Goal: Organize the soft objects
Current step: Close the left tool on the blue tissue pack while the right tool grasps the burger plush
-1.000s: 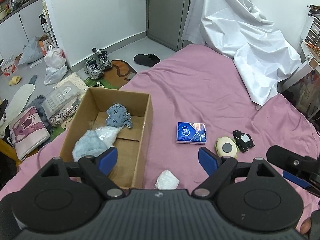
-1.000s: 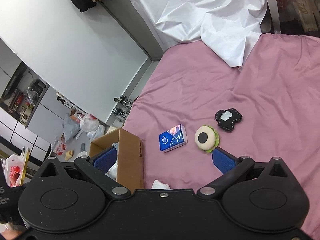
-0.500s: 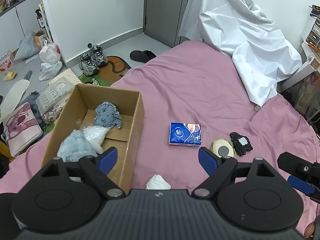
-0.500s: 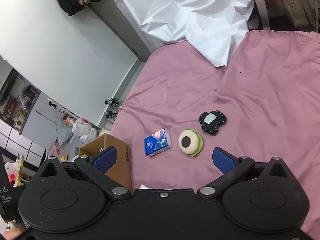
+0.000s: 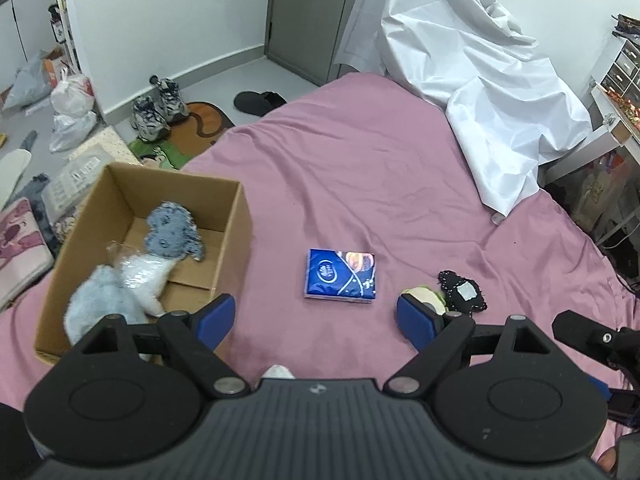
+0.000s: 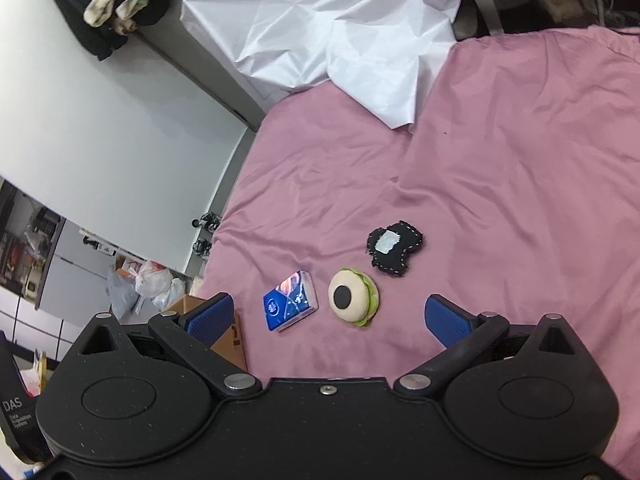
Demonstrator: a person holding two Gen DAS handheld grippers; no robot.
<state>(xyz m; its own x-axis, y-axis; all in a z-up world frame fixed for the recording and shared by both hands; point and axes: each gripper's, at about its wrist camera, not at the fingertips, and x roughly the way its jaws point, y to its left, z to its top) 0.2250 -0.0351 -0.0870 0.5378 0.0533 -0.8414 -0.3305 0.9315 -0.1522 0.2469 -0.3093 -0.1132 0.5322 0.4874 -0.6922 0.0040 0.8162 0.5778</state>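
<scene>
Here, both grippers were held spread and empty above the bed [image 5: 360,168].
Three soft items were already gathered in the cardboard box [image 5: 236,232] at the bed's left edge, while the tissue pack [image 5: 340,276], round plush [image 6: 353,297] and black plush [image 6: 394,247] were left mid-bed, presumably awaiting the left gripper [image 5: 316,314] or right gripper [image 6: 326,314].

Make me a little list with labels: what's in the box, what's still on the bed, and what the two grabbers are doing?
In the box: fluffy blue-grey plush toys inside the brown cardboard box
On the bed: blue rectangular tissue pack, round cream-and-green plush with a black dot, black stitched felt patch
Bed cover: pink sheet
Left gripper: jaws open, empty
Right gripper: jaws open, empty
</scene>
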